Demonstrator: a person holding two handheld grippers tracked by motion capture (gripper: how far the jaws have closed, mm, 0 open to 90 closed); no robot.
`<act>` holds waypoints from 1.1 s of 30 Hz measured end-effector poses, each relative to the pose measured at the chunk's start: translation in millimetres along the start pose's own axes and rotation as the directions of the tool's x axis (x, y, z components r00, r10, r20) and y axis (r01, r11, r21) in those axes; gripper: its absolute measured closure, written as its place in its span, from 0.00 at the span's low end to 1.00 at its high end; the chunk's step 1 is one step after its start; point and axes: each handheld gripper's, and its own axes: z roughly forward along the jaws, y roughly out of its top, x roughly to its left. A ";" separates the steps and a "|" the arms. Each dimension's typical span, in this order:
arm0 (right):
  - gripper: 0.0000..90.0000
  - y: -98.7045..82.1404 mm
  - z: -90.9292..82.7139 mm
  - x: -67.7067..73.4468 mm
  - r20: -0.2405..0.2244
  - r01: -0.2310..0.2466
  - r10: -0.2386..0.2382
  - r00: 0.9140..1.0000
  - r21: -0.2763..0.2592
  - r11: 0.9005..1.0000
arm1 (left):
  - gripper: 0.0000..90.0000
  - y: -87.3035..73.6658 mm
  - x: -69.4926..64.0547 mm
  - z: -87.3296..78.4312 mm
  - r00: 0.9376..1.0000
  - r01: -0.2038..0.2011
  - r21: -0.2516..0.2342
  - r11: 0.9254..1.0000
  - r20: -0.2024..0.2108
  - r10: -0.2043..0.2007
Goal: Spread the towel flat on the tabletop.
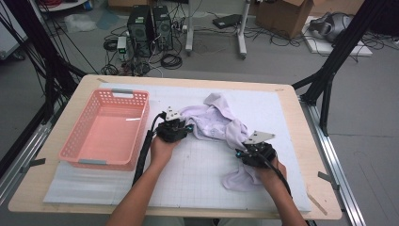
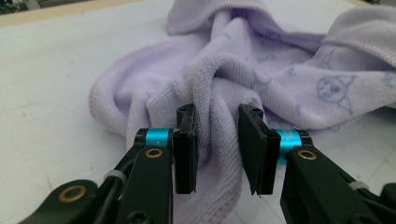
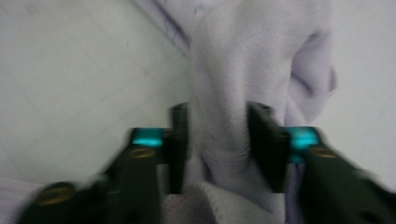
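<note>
Crumpled lilac terry towel lies mid-bench, right of the pink plastic basket. Left gripper jaws apart around a towel fold, left pad touching. Right gripper jaws straddle a bunched fold; grip unclear, blurred.

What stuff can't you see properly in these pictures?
- Towel: in the high view, the right gripper and hand cover its lower part.
- Right gripper view: blurred, so whether the pads press the cloth is unclear.
- Left gripper: a fold sits between the jaws; the right pad seems clear of it.
- Towel's cartoon prints: faint, partly folded under.
- Basket: its near wall hides the floor behind it.
</note>
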 end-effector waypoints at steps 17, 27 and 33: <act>0.89 -20.2 -15.5 -135.6 0.134 -0.470 0.485 0.864 -0.130 0.873 | 0.87 1.7 -16.8 -1.5 0.997 -0.049 -0.011 0.999 0.066 0.049; 0.66 -17.6 -44.4 -105.4 0.089 -0.420 0.451 0.888 -0.244 0.874 | 0.60 1.3 -37.1 17.7 0.994 -0.056 0.038 0.998 0.091 0.052; 0.66 -2.0 -38.1 -59.5 -0.054 -0.340 0.336 0.940 -0.204 0.918 | 0.54 0.0 -40.8 31.1 0.996 -0.082 0.096 0.992 0.054 0.077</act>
